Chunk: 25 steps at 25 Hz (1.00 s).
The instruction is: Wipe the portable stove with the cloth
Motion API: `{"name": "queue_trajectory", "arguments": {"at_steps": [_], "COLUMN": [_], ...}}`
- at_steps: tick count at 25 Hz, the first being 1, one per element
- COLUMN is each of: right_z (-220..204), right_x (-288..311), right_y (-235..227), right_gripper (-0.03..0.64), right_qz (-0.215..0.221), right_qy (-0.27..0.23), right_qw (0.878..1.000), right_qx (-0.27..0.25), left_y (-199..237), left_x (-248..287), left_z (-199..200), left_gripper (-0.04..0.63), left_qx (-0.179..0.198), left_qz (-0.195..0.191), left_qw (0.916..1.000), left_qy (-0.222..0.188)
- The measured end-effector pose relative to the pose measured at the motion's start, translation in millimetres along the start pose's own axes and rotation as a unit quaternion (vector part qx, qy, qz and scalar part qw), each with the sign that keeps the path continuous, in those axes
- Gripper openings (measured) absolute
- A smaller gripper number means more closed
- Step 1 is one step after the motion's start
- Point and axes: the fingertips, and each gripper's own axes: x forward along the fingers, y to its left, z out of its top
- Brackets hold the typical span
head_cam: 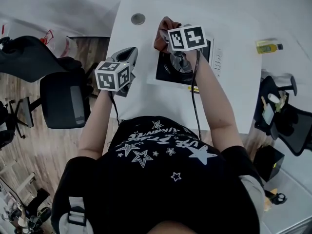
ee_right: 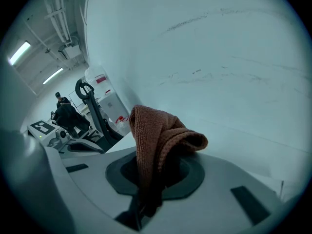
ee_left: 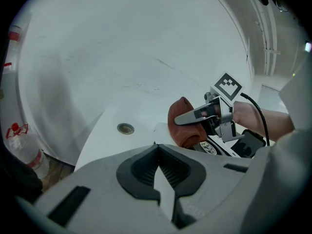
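cloth (ee_right: pixel 161 140) in grip of right tool (ee_right: pixel 155 172), by portable stove (head_cam: pixel 165 73); left tool (ee_left: pixel 156 147) together

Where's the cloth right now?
Head view, centre top: the cloth is clamped in the right gripper's jaws, at the portable stove's far-left corner.

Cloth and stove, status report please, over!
Right gripper shut on cloth, at far left corner of stove. Left gripper shut, empty, held aside. Nothing blocking it.
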Motion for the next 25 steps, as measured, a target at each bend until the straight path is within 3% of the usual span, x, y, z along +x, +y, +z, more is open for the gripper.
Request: {"name": "queue_trajectory", "arguments": {"at_steps": [25], "right_z": [-46.2], "right_x": [-78.9], "right_y": [-103.3], "right_gripper": [0.067], "right_qz": [-0.052], "right_qy": [-0.02], "right_qw": [0.993], "right_qx": [0.1], "left_y": [-49.3], "left_x": [15.7], "left_z": [3.5], "left_gripper": [0.005], "left_qx": [0.037], "left_qz": [-0.023], "left_qw": [0.9989], "left_qy": [0.018]}}
